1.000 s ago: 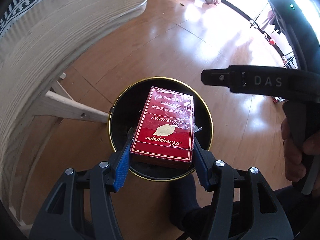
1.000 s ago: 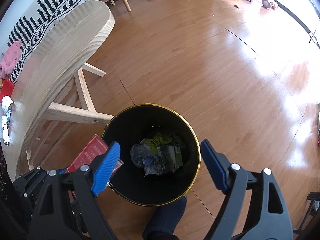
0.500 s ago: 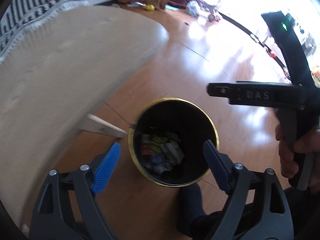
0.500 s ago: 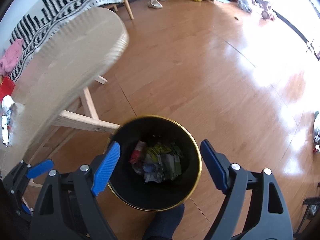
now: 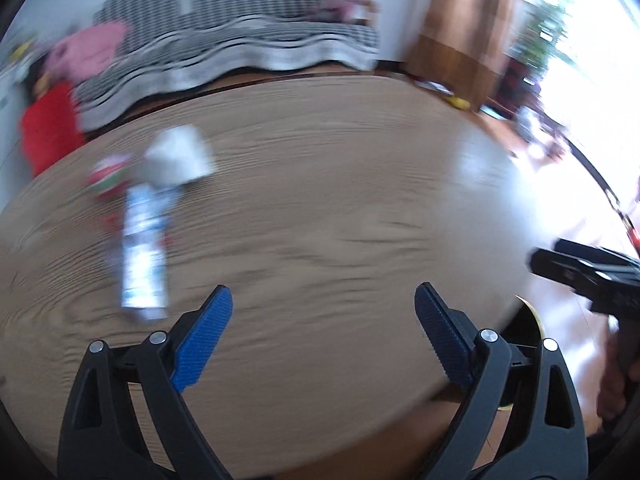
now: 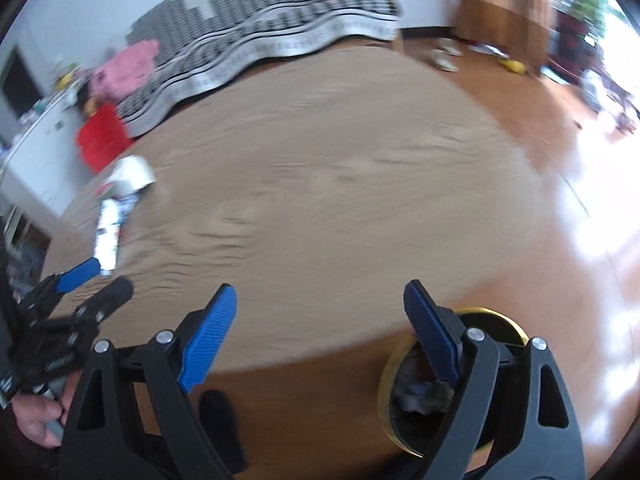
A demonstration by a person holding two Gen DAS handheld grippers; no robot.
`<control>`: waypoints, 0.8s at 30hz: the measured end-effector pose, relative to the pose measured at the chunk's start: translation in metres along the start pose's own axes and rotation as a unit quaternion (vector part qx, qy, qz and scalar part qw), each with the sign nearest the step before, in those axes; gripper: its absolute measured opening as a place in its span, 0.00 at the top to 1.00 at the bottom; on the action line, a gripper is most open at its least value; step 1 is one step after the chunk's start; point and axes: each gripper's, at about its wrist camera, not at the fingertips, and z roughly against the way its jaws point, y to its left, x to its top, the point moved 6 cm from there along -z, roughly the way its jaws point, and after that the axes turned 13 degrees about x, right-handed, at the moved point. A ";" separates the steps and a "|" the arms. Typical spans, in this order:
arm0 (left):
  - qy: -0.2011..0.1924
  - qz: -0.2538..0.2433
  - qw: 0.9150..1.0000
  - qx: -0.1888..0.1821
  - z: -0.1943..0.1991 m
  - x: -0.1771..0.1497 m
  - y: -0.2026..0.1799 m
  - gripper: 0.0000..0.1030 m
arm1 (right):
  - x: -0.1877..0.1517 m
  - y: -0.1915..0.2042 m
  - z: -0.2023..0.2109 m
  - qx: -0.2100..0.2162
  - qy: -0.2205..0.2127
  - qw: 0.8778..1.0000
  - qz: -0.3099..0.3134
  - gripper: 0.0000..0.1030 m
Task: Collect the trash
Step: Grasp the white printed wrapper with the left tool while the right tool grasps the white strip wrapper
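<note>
Both views are blurred by motion. My left gripper (image 5: 322,304) is open and empty above the round wooden table (image 5: 340,208). My right gripper (image 6: 320,300) is open and empty over the table's near edge. On the table's left lie a white and blue wrapper (image 5: 144,256), a crumpled white paper (image 5: 180,156) and a red and green wrapper (image 5: 106,176). They also show in the right wrist view (image 6: 108,236). The black bin with a gold rim (image 6: 390,392) stands on the floor at the lower right, with trash inside. The left gripper also shows in the right wrist view (image 6: 88,284).
A black-and-white striped sofa (image 5: 240,52) with pink cloth (image 5: 92,46) and a red item (image 5: 46,132) stands behind the table. Wooden floor (image 6: 560,240) lies to the right. The right tool (image 5: 592,276) shows at the right edge of the left wrist view.
The left gripper opened and dropped the red cigarette box into the bin. Both grippers then swung up from the bin to face the tabletop.
</note>
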 end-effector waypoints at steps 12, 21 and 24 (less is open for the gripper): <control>0.045 0.058 0.995 0.072 -0.054 -0.005 0.118 0.31 | 0.002 0.119 -0.110 0.034 0.068 0.995 0.064 0.20; 0.039 0.051 0.996 0.065 -0.058 -0.002 0.135 0.72 | 0.003 0.147 -0.134 0.058 0.077 0.992 0.075 0.20; 0.027 0.064 0.996 0.055 -0.037 -0.002 0.148 0.72 | 0.001 0.164 -0.142 0.079 0.084 0.989 0.089 0.20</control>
